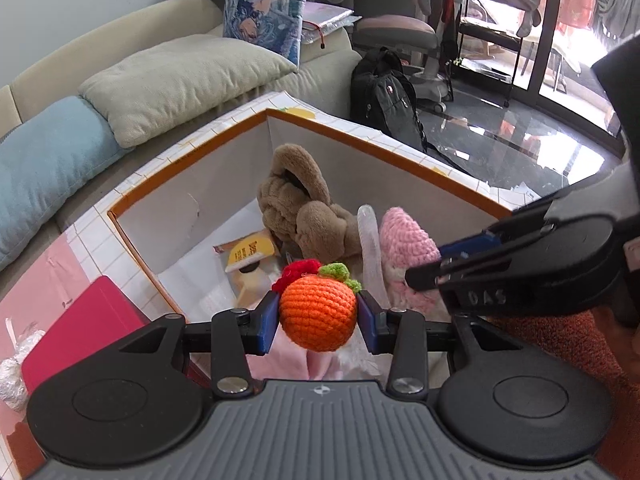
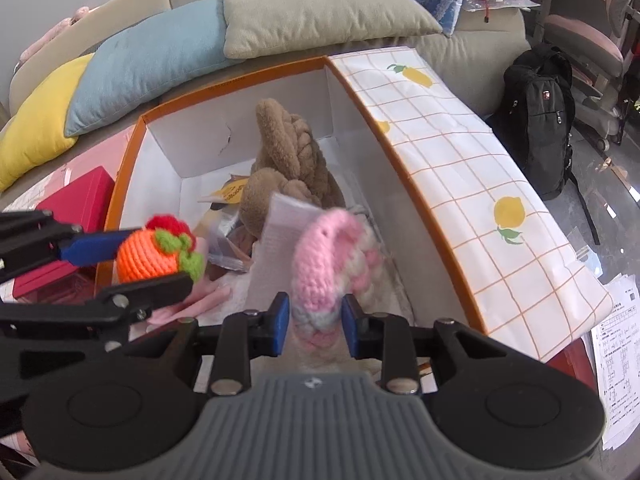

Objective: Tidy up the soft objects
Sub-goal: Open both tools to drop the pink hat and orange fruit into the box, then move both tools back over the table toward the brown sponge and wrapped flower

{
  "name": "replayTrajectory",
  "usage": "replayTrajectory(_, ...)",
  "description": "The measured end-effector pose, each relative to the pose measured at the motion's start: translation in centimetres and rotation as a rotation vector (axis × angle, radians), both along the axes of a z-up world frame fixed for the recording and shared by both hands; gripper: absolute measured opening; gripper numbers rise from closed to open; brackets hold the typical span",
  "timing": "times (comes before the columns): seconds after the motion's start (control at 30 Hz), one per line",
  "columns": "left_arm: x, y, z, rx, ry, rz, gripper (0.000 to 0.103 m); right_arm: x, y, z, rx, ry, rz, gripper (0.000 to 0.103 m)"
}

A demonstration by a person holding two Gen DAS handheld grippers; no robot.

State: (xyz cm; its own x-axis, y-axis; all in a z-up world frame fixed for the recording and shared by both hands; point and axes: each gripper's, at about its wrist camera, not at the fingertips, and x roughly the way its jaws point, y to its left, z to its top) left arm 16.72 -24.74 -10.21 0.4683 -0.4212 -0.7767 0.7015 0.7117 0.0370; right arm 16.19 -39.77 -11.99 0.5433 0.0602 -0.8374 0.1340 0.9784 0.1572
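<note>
1. A living room: a sofa [image 2: 460,44] with cushions runs behind a low table, and an orange-rimmed storage box [image 2: 420,184] stands open on it, its fruit-print lid leaning at the 3 o'clock side in the right wrist view.
2. The left gripper [image 1: 319,314] pinches a crocheted orange [image 1: 318,316] between its blue pads, which press on both flanks; it hangs over the box's near end.
3. The right gripper [image 2: 316,322] has a pink crocheted toy [image 2: 320,264] between its pads. The left pad touches the yarn, but a thin gap shows at the right pad (so I judge the hold is loosening).
4. Outward, at 12 o'clock inside the box, a brown plush toy [image 1: 300,208] already lies with a tagged packet [image 1: 248,256] beside it.
5. Step in hand: dropping both soft toys into the box.
6. Next move calls for spreading each pair of pads over free floor, short of the plush toy, then lifting clear of the rim.
</note>
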Motion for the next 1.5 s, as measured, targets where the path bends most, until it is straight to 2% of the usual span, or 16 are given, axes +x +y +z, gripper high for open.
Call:
replayTrajectory(0.23, -0.3, 0.0, -0.5, 0.003, 0.057, -0.013, 0.047, -0.7, 0.0, 1.5, 0.002, -0.051, -0.016, 0.038)
replayTrajectory(0.43, -0.7, 0.3, -0.4, 0.0, 0.087, -0.014, 0.048, -1.4, 0.4, 1.8, -0.003, -0.056, -0.012, 0.038)
replayTrajectory(0.53, -1.2, 0.7, 0.0, -0.012, 0.084, -0.011, 0.052, -1.8, 0.6, 1.8, -0.006, -0.05, -0.011, 0.039)
replayTrajectory(0.7, -2.1, 2.0, 1.4, -0.041, 0.059, -0.004, 0.052, -2.4, 1.0, 2.4, -0.012, -0.056, -0.006, 0.04)
replayTrajectory(0.77, -2.6, 2.7, 2.2, -0.061, 0.037, 0.008, 0.052, -2.7, 1.2, 2.9, -0.013, -0.07, -0.004, 0.044)
replayTrajectory(1.1, -5.3, 10.1, 6.1, -0.18, -0.092, 0.207, 0.053, -5.1, 5.8, 5.8, 0.01, -0.195, 0.047, 0.046)
replayTrajectory(1.27, -6.6, 14.0, 6.4, -0.165, -0.131, 0.312, 0.052, -5.9, 9.8, 5.6, 0.059, -0.199, 0.113, 0.046)
replayTrajectory(1.5, -8.2, 19.0, 5.6, -0.142, -0.108, 0.445, 0.052, -6.4, 16.2, 4.6, 0.086, -0.162, 0.285, 0.046)
